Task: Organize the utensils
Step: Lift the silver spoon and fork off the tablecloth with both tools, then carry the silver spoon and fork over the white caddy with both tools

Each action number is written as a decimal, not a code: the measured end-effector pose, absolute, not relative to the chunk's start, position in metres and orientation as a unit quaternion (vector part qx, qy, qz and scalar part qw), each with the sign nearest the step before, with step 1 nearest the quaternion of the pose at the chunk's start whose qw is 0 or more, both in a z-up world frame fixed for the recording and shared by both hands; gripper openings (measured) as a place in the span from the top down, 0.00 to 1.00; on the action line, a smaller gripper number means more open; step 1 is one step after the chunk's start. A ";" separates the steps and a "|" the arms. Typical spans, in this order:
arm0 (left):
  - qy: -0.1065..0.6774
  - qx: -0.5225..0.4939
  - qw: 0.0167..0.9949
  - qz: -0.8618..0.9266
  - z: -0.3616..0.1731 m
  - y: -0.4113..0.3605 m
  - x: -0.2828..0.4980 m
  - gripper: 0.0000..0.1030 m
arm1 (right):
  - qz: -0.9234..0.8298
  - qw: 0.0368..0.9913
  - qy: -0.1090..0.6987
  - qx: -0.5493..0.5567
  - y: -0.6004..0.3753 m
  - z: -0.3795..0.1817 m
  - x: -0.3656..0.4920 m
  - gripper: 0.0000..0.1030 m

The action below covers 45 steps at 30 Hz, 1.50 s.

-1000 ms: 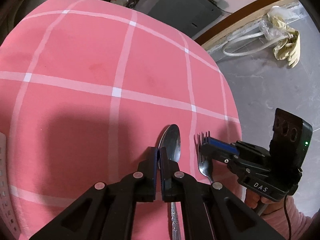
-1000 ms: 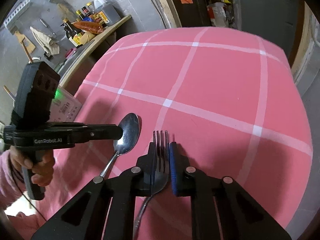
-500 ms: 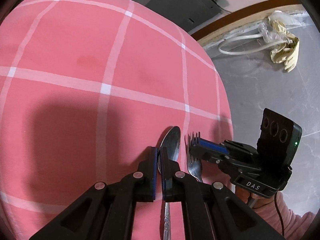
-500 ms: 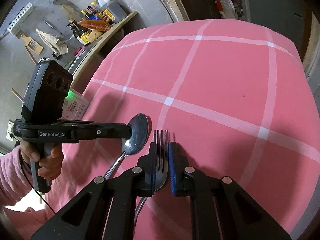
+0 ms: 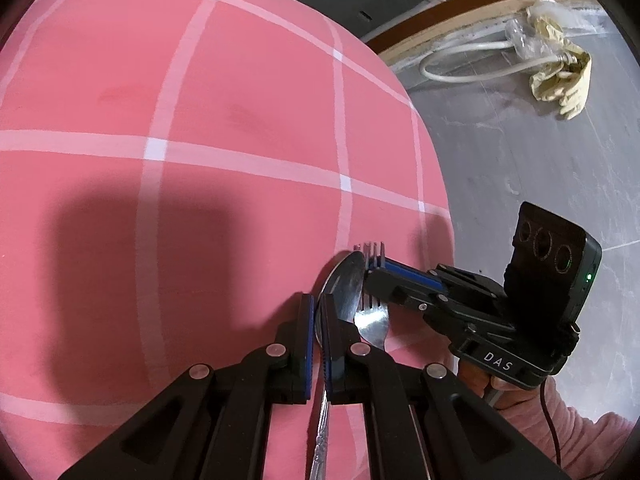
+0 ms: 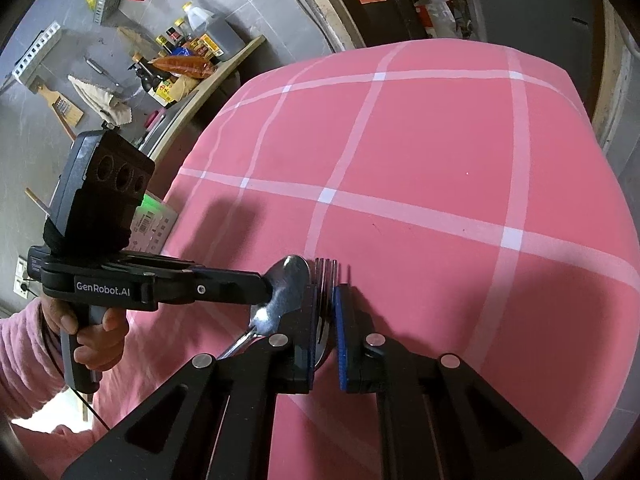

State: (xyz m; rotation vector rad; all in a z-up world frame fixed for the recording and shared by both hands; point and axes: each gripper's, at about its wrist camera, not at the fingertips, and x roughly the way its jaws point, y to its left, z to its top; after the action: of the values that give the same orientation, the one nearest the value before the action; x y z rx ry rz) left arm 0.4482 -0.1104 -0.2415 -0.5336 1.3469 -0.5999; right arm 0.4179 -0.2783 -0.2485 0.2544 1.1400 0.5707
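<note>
Pink checked tablecloth [image 5: 240, 100] – grey concrete floor [image 5: 540, 140] – cluttered room

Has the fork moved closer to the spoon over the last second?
Yes. In the left wrist view the fork, held in the right gripper, has closed the gap and now overlaps the spoon bowl held in the left gripper.

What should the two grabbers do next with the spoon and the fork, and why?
Probably lower both together onto the pink cloth and let go. The left gripper pinches the spoon, the right gripper the fork, and the two heads already sit side by side, nearly touching.
</note>
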 end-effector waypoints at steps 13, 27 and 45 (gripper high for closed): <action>0.584 -0.219 0.734 -0.267 -0.225 -0.110 0.435 0.98 | 0.251 0.807 0.514 0.145 -0.285 -0.241 0.405 0.97; 0.492 -0.152 0.833 -0.203 -0.160 -0.097 0.393 0.99 | 0.196 0.860 0.443 0.163 -0.294 -0.195 0.353 0.98; 0.347 -0.129 0.918 -0.140 -0.032 -0.044 0.347 0.99 | 0.154 0.937 0.282 0.135 -0.258 -0.056 0.320 0.98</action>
State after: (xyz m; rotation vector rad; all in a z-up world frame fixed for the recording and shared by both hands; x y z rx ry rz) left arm 0.3474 -0.0443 -0.0318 -0.2657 0.7138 -0.2882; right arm 0.3197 -0.2583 -0.0563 0.2752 0.5757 0.3151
